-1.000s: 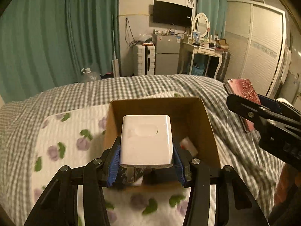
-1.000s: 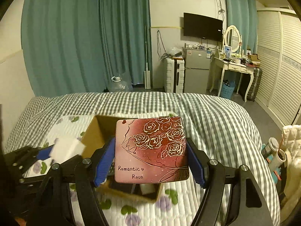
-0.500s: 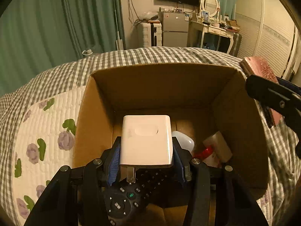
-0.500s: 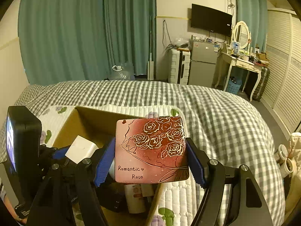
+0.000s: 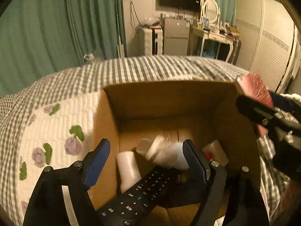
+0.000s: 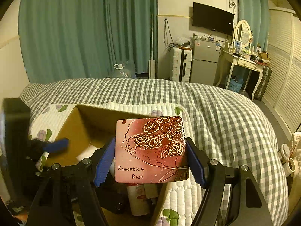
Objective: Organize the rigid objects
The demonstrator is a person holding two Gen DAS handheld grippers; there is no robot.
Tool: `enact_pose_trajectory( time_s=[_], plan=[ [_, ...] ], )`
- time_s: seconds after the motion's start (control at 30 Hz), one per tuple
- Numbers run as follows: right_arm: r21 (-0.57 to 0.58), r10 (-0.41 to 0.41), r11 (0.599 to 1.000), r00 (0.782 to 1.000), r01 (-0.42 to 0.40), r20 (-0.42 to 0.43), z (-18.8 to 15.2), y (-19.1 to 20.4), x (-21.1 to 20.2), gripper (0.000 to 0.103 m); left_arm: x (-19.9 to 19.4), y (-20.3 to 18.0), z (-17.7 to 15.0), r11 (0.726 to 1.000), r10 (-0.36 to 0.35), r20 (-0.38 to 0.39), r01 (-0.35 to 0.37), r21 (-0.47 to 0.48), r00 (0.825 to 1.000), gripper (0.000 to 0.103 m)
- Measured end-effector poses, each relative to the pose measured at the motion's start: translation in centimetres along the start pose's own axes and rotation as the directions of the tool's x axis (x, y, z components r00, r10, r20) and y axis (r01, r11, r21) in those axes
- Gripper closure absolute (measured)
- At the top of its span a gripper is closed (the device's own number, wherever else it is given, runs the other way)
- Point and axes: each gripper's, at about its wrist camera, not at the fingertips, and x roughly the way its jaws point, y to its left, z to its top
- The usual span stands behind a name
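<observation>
Your left gripper has just been opening; jaws wide over the cardboard box, white adapter blurred loose between them, above a remote and bottles. Right gripper clamps the rose tin over the box's right edge.

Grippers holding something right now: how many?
1. The right gripper clamps the rose box; the left gripper, jaws just opened, hangs empty over the cardboard box.
</observation>
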Motion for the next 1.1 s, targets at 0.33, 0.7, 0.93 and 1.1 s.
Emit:
enact_pose_trajectory(
  time_s=[0.33, 0.7, 0.93, 1.1],
  plan=[
    [0.014, 0.025, 1.0, 0.999, -0.024, -0.043, -0.1, 0.6, 2.9, 0.032, -1.6, 2.5, 0.5, 0.999, 0.045, 0.049, -0.043, -0.028, 0.998, 0.022],
    [0.014, 0.032, 0.999, 0.999, -0.032, -0.005, 0.1, 1.4, 3.6, 0.018, -3.6, 3.3, 0.3, 0.997, 0.039, 0.101, -0.033, -0.065, 0.994, 0.016],
    [0.022, -0.021, 1.0, 0.997, 0.019, 0.069, 1.5, 0.9, -3.1, 0.015, -10.6, 2.3, 0.5, 0.999, 0.034, 0.209, -0.026, -0.041, 0.977, 0.0],
    [0.028, -0.049, 0.999, 0.987, 0.045, 0.15, 2.6, 0.8, -9.7, 0.008, -16.1, 2.0, 0.4, 0.999, 0.036, 0.307, -0.031, -0.02, 0.951, 0.0]
  ],
)
